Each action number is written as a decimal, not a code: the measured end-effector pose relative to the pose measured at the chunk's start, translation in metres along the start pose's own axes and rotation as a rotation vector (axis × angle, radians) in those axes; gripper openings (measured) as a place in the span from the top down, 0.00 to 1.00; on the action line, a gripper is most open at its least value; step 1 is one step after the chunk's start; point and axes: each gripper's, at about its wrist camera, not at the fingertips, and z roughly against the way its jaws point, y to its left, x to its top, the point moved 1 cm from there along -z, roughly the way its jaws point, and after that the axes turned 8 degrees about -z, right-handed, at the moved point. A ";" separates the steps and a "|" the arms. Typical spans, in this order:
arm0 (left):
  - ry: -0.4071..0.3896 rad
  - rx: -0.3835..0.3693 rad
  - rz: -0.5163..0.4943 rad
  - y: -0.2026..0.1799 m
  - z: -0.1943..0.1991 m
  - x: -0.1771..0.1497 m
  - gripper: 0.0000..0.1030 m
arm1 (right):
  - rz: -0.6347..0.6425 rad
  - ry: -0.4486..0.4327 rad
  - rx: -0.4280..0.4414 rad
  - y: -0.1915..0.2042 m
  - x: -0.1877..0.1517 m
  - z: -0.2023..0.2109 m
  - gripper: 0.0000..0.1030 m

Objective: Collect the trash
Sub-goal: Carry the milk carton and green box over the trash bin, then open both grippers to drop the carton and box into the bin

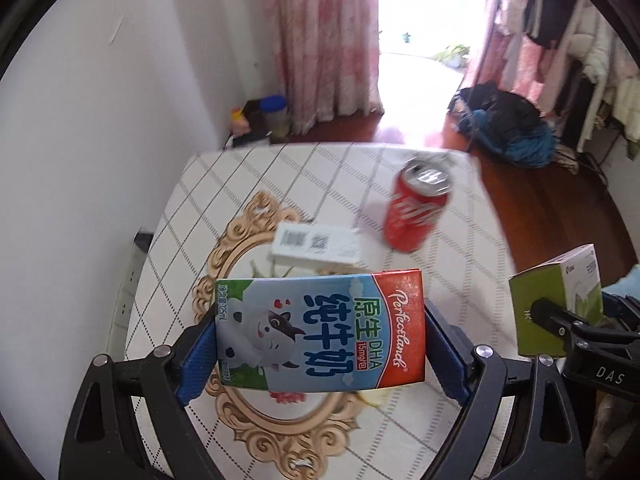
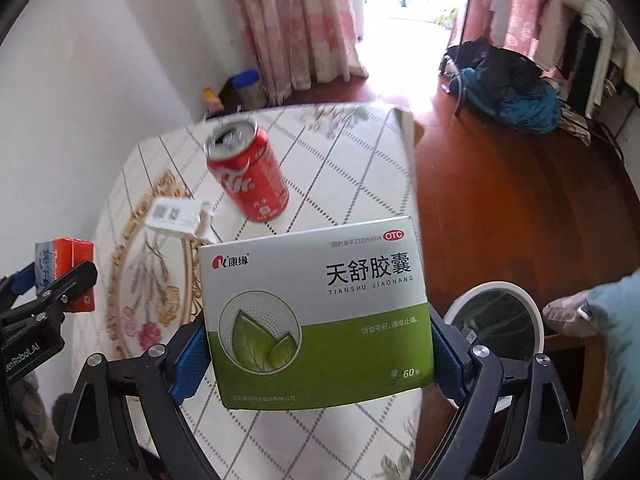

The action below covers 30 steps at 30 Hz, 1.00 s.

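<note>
My left gripper is shut on a blue and red milk carton and holds it above the table. My right gripper is shut on a white and green medicine box, held above the table's right edge. A red cola can stands on the table beyond both; it also shows in the right wrist view. A small white box with a barcode lies beside the can, also in the right wrist view. The medicine box shows at right in the left wrist view. The milk carton shows at left in the right wrist view.
A round white bin stands on the wood floor right of the table. A pile of dark and blue clothes lies on the floor beyond. Jars stand in the corner by pink curtains. A white wall is on the left.
</note>
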 end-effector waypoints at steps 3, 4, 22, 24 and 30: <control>-0.037 -0.040 -0.027 -0.023 0.022 0.008 0.13 | -0.043 -0.043 0.016 -0.021 -0.002 0.032 0.10; -0.050 -0.056 -0.042 -0.034 0.029 0.012 0.13 | -0.057 -0.056 0.017 -0.030 -0.003 0.042 0.10; 0.119 -0.367 -0.308 -0.272 -0.033 0.036 0.13 | -0.392 -0.034 -0.156 -0.277 -0.068 0.059 0.10; 0.158 -0.390 -0.336 -0.296 -0.051 0.036 0.13 | -0.431 0.000 -0.162 -0.301 -0.079 0.041 0.10; 0.337 -0.472 -0.383 -0.358 -0.115 0.033 0.12 | -0.501 0.088 -0.168 -0.349 -0.100 -0.014 0.10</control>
